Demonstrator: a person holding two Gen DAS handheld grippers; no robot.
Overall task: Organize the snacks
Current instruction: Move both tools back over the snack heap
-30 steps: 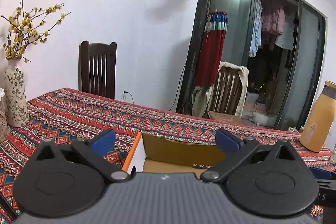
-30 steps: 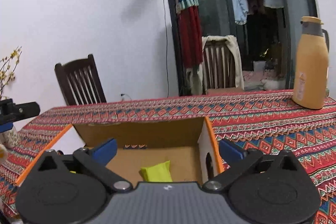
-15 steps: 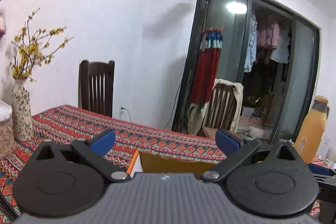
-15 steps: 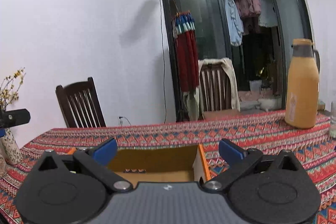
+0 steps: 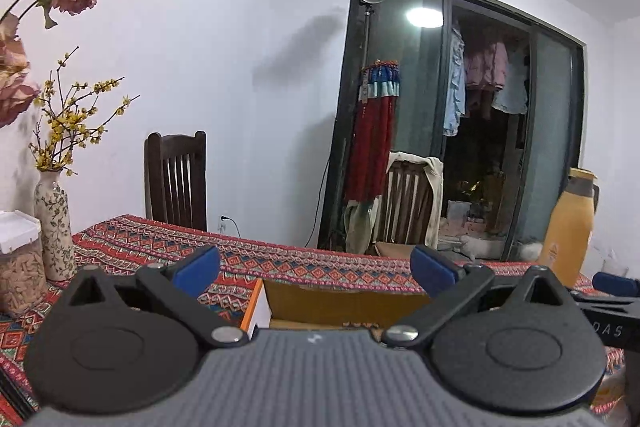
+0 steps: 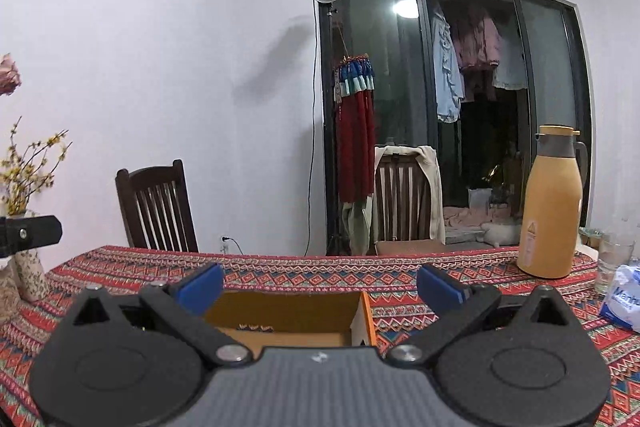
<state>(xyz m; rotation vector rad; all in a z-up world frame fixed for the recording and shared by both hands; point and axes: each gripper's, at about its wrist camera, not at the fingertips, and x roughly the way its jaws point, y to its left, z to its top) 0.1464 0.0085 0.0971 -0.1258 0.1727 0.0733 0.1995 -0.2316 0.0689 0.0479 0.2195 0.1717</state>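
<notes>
Now both cameras look higher than one second ago, so less of the cardboard box (image 6: 288, 311) shows and the yellow-green snack packet inside it is hidden. The left gripper (image 5: 316, 267) and the right gripper (image 6: 320, 281) hold nothing, jaws wide apart. The box stands on the patterned worktop (image 6: 400, 273), well apart from the orange flask (image 6: 552, 207).

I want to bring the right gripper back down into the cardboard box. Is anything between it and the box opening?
Nothing visible does. The right gripper is open and empty, with the cardboard box directly ahead and below, its top open. The thermos and glass stand off to the right, clear of that path.
</notes>
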